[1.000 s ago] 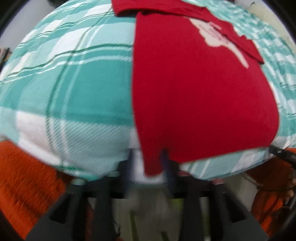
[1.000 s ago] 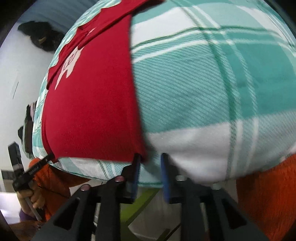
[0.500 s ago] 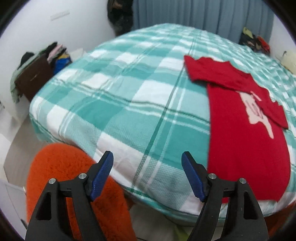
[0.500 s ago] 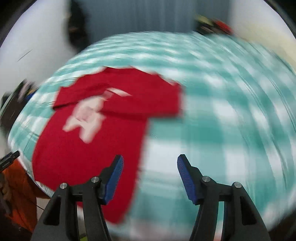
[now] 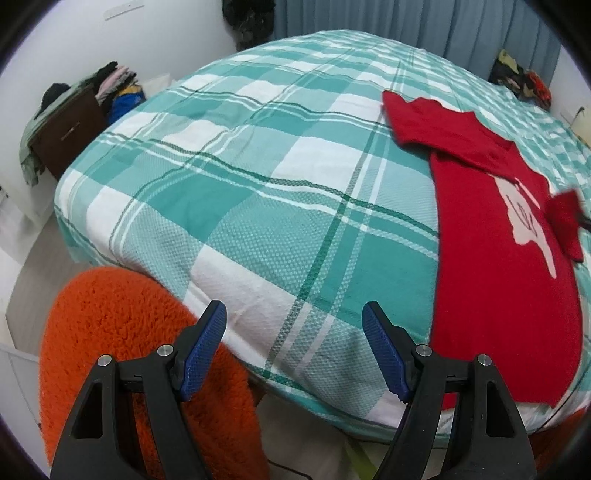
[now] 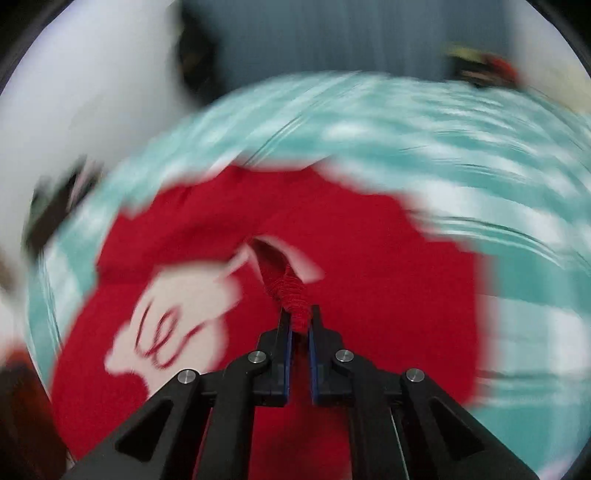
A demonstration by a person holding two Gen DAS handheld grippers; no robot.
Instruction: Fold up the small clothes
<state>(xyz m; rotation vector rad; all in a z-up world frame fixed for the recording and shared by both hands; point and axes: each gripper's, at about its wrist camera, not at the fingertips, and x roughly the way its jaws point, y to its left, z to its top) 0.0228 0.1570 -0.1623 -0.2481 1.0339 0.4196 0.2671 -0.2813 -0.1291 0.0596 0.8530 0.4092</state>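
Observation:
A small red shirt (image 5: 495, 280) with a white print lies on the right side of a teal and white plaid bed (image 5: 258, 192). My left gripper (image 5: 294, 325) is open and empty above the bed's near edge, left of the shirt. My right gripper (image 6: 298, 317) is shut on a bunched red sleeve (image 6: 293, 291) of the shirt (image 6: 369, 266) and holds it over the shirt's middle. The right wrist view is blurred by motion. The lifted sleeve (image 5: 565, 218) also shows at the right edge of the left wrist view.
An orange fluffy cushion (image 5: 122, 343) sits at the bed's near left corner. A dark cabinet (image 5: 66, 136) with piled clothes stands by the left wall. Grey curtains (image 5: 406, 22) hang behind the bed, with more clothes (image 5: 521, 77) at the far right.
Both grippers let go of the shirt's bottom hem and pulled back, opening. The right gripper then moved onto the shirt and shut on a sleeve, lifting it. The left gripper stays open.

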